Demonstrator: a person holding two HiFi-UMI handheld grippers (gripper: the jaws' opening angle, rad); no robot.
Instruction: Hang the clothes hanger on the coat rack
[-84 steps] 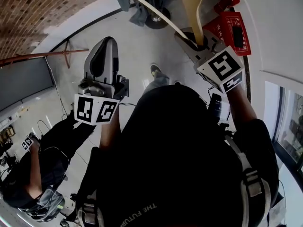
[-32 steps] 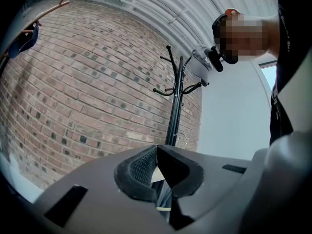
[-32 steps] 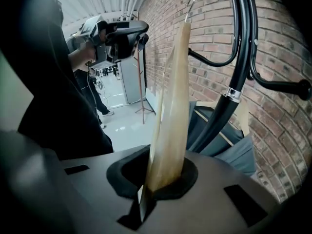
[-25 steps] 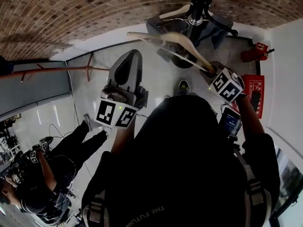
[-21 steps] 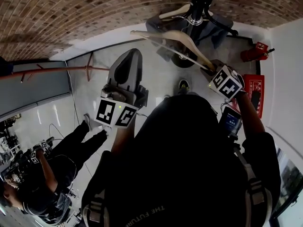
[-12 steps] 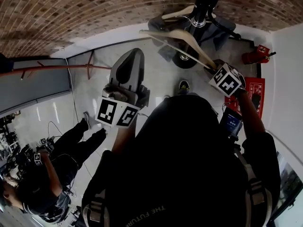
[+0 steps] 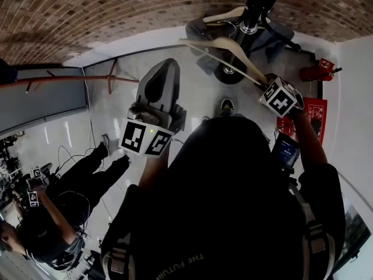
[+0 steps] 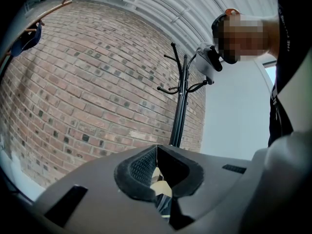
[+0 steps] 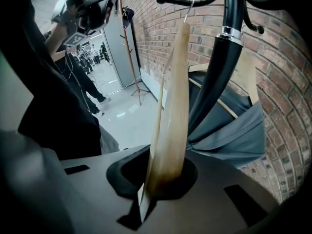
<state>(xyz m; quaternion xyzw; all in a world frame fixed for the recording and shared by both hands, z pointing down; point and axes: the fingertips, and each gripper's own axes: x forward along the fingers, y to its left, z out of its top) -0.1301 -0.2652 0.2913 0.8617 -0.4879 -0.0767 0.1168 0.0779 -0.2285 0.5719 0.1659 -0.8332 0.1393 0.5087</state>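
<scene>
Since a second ago my right claw (image 9: 163, 182) has carried the pale wooden clothes hanger (image 9: 171, 106) closer in to the black metal coat rack (image 9: 217, 67), while my left claw (image 8: 157, 162) has kept its place. The right claw's jaws are clamped tight on one end of the hanger's wooden arm, which rises steeply away from them, edge-on to me. At its far top the thin silver wire hook (image 9: 187, 11) sits right at one of the rack's curved black prongs (image 9: 170, 0), above and beyond the claw. I cannot tell whether the hook bears on that prong or only touches it. The rack's pole stands just behind the hanger, to the right as this claw looks. Past the pole, down to the right of my jaws, a grey garment (image 9: 234, 130) hangs on a second wooden hanger (image 9: 249, 77). A red brick wall (image 9: 146, 28) runs behind all of it.

My left claw is held out level, well apart to the left of the right one. Its jaws are pressed together with nothing between them. The rack stands ahead of it, prongs higher up. Below and left of that claw, another person in dark clothes (image 7: 64, 209) is on the pale glossy floor (image 7: 201, 92).
</scene>
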